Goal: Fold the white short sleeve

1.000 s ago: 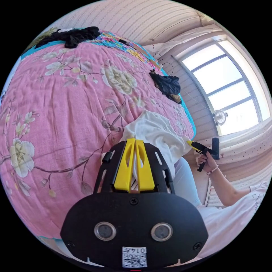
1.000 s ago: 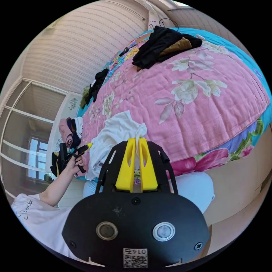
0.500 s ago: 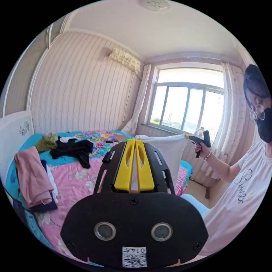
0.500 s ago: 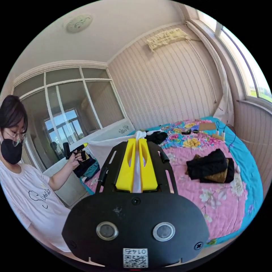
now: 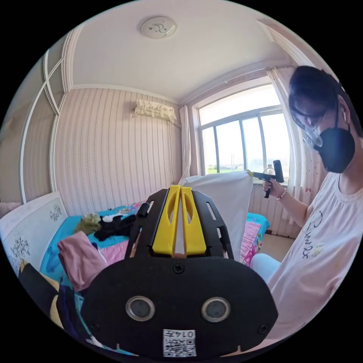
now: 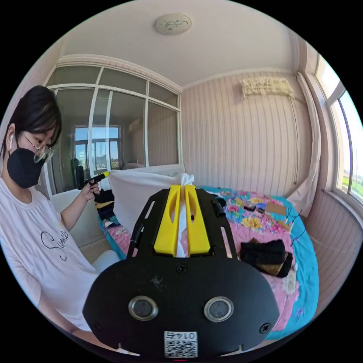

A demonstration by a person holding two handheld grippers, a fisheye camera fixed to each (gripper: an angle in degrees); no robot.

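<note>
**White short sleeve held up between both grippers, above the bed**

In the left gripper view, the left gripper (image 5: 180, 189) has its yellow fingers (image 5: 166, 223) drawn close together with a strip of white cloth pinched between them. From there the white short sleeve (image 5: 230, 204) spreads out taut to the right gripper (image 5: 252, 174), held in the person's hand (image 5: 273, 186) in front of the window (image 5: 242, 143). The garment hangs as a flat sheet off the bed, its lower edge dropping toward the bed's pink cover near the bed's window-side edge.

In the right gripper view, the right gripper (image 6: 182, 187) also has its fingers (image 6: 196, 223) clamped on a bunch of white fabric that pokes up past the fingertips. The white short sleeve (image 6: 132, 193) stretches away to the left gripper (image 6: 103, 175), gripped in the person's other hand (image 6: 90, 189), with the glass partition (image 6: 113, 128) behind it.

The bed (image 6: 302, 272) lies below and beyond the garment, with a pink flowered cover and a turquoise border. A dark folded garment (image 6: 264, 257) rests on the pink cover toward the bed's window-side edge. In the left gripper view, a black garment (image 5: 113, 227) and a green one (image 5: 87, 223) lie near the far edge of the bed, and a pink garment (image 5: 77, 259) lies close to the headboard (image 5: 26, 234).
</note>
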